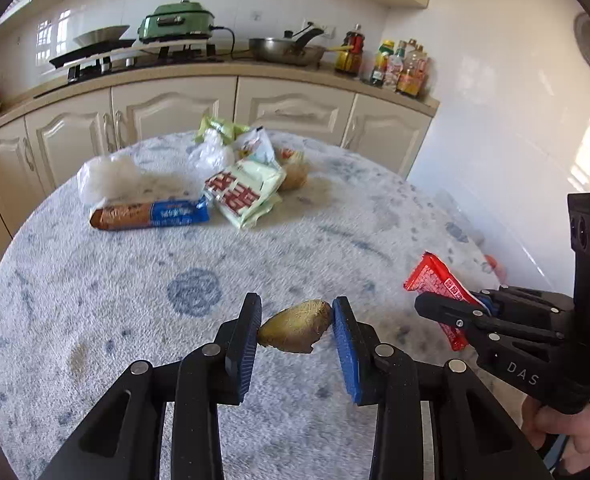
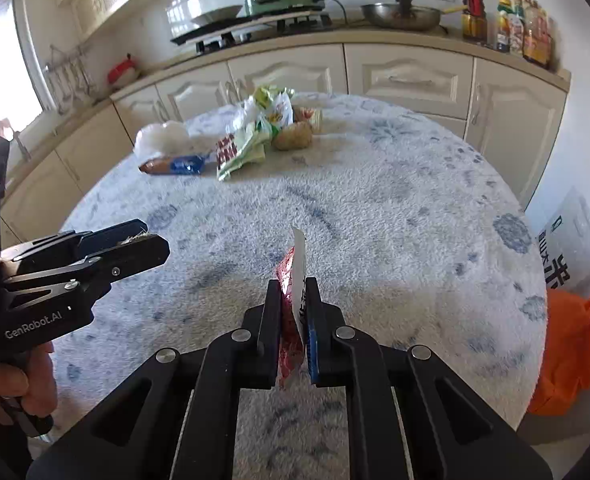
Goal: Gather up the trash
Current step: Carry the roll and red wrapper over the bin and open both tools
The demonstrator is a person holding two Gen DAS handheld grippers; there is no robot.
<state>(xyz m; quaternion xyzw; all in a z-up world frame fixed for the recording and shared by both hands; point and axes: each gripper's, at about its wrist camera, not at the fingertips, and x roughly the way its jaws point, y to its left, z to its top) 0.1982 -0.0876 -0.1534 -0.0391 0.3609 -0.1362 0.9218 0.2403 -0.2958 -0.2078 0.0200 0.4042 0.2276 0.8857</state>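
Observation:
My left gripper [image 1: 297,326] is shut on a brown, fibrous peel scrap [image 1: 297,327] and holds it above the round table [image 1: 135,300]. It also shows in the right wrist view [image 2: 151,240] at the left. My right gripper [image 2: 293,300] is shut on a red snack wrapper [image 2: 293,276] with a white inner side, held edge-on above the table. In the left wrist view the right gripper [image 1: 451,308] is at the right with the red wrapper [image 1: 435,280] sticking out of it.
At the table's far side lie a brown-and-blue packet [image 1: 151,214], a clear plastic bag [image 1: 107,178], a white-and-red pack [image 1: 247,192], green wrappers [image 1: 219,128] and a potato [image 2: 293,136]. An orange bag [image 2: 571,344] and a white sack [image 2: 567,248] are beside the table at right. Kitchen cabinets [image 1: 175,116] stand behind.

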